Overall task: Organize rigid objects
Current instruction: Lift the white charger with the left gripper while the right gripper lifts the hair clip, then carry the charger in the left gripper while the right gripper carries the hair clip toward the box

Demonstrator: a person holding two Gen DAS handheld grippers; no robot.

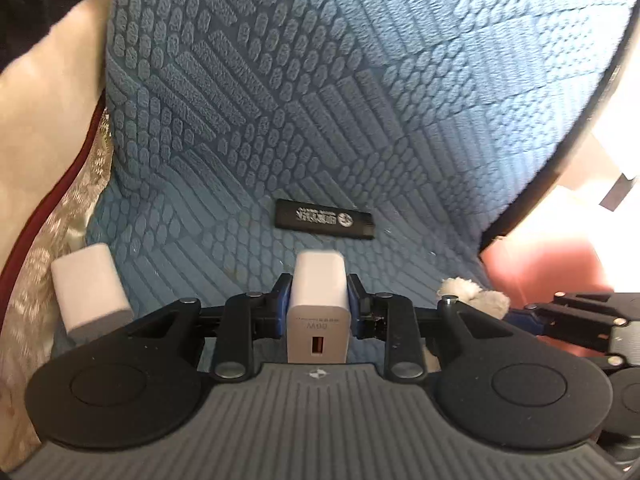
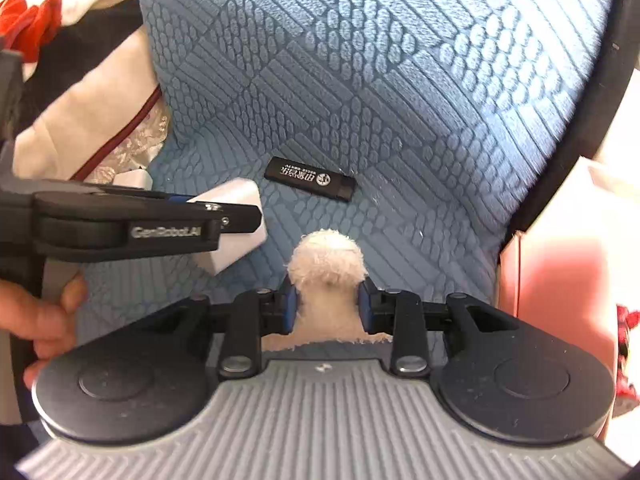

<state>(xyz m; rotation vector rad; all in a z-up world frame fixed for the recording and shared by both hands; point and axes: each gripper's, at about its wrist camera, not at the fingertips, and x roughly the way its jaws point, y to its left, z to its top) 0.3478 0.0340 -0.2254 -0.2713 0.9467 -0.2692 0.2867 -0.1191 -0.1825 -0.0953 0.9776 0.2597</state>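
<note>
From the left wrist camera, the left gripper is clamped on a white USB charger, blue pads pressed against both its sides, the orange port facing back toward the lens and the "66W" print readable upside down. The charger sits low over a blue textured seat cushion. Just ahead of it a black USB stick lies flat on the cushion, white lettering up. Off to the left a second white charger rests at the cushion's edge, against a beige cloth with red piping. On the right, a bit of white fluffy toy shows beside the black linkage of the right gripper, whose fingertips are not seen here. Over to the right wrist camera: the right gripper is closed on the white fluffy toy, its fuzzy round end bulging out past the pads. The black USB stick lies on the cushion just beyond it. The left gripper comes in from the left, seen side-on, with the white USB charger in its grasp near the toy. A hand holds its handle at the left edge.
</note>
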